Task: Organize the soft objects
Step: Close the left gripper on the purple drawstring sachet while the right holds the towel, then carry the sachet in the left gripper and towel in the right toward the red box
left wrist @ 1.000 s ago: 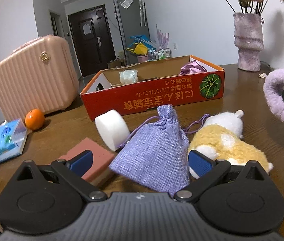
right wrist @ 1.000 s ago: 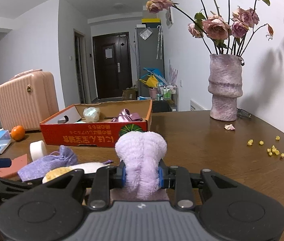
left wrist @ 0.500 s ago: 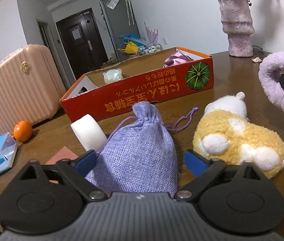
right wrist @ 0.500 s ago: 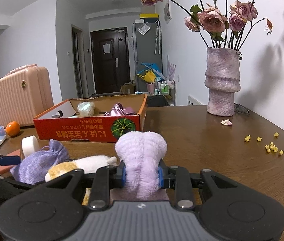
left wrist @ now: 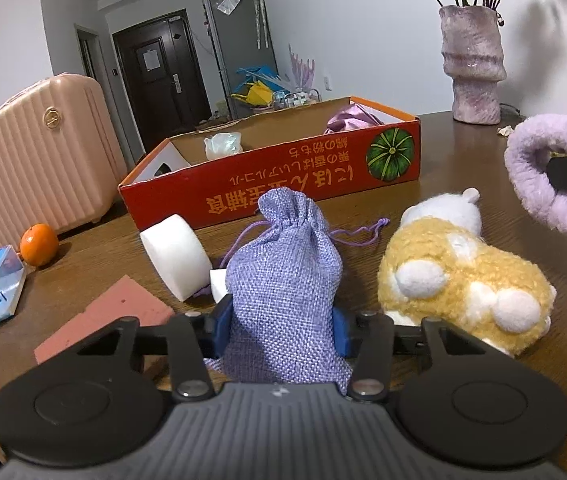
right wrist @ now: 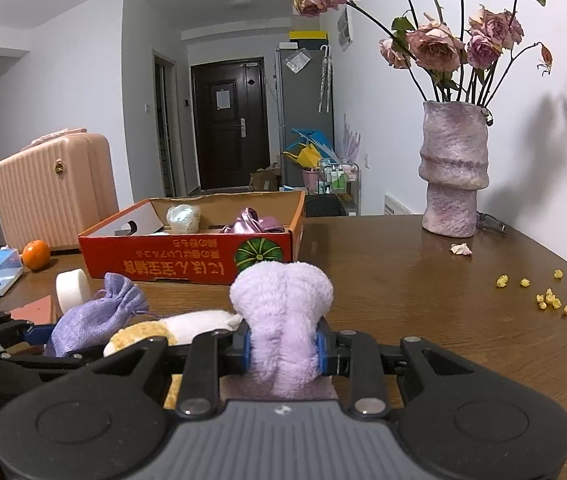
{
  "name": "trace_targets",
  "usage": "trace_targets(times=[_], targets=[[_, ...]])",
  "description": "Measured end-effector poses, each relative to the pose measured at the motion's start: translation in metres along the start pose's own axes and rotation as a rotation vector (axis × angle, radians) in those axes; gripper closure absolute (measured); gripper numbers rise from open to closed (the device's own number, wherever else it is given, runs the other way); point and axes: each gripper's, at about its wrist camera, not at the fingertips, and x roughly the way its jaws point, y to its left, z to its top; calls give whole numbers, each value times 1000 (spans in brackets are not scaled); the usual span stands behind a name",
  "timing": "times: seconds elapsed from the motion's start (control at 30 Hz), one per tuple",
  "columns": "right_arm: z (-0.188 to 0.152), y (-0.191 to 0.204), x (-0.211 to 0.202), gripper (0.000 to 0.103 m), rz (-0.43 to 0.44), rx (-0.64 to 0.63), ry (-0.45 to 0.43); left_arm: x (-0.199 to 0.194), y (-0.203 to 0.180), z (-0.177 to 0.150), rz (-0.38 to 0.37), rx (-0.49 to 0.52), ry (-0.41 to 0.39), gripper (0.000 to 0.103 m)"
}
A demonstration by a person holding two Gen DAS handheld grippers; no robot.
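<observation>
My left gripper (left wrist: pixel 281 330) has its jaws pinched on the lilac pouch (left wrist: pixel 283 276), low on the near table (left wrist: pixel 463 168); the right gripper (right wrist: pixel 282 350) clamps a fuzzy purple roll (right wrist: pixel 282 316). Risk: the pouch's drawstring (left wrist: pixel 357 232) snags the plush toy (left wrist: pixel 459 280) just right, or the white foam disc (left wrist: pixel 175 256) touching left tips. The red box (left wrist: pixel 283 184) waits beyond.

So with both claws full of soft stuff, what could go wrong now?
The purple pouch in the left gripper trails a drawstring that may snag the plush toy beside it. The fluffy purple item bulges out of the right gripper and could slip before reaching the red box.
</observation>
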Motion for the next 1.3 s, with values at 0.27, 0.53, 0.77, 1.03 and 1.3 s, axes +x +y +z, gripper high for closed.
trace_targets(times=[0.27,0.53,0.77,1.03,1.3], targets=[[0,1,-1,76,0,-2,-6,-19,5,-1,5,-45,-29,56],[0,5,-2,76,14,-12,-13,-48,17,5,10,-111,-95,56],[1,14,-7,76,36,-36,-43,-68,27,17,13,-145,-156,56],[11,24,-7,76,54,-58,-78,-78,36,30,9,-185,-193,56],[23,38,1,76,73,-83,-108,-76,39,40,-1,-194,-217,56]])
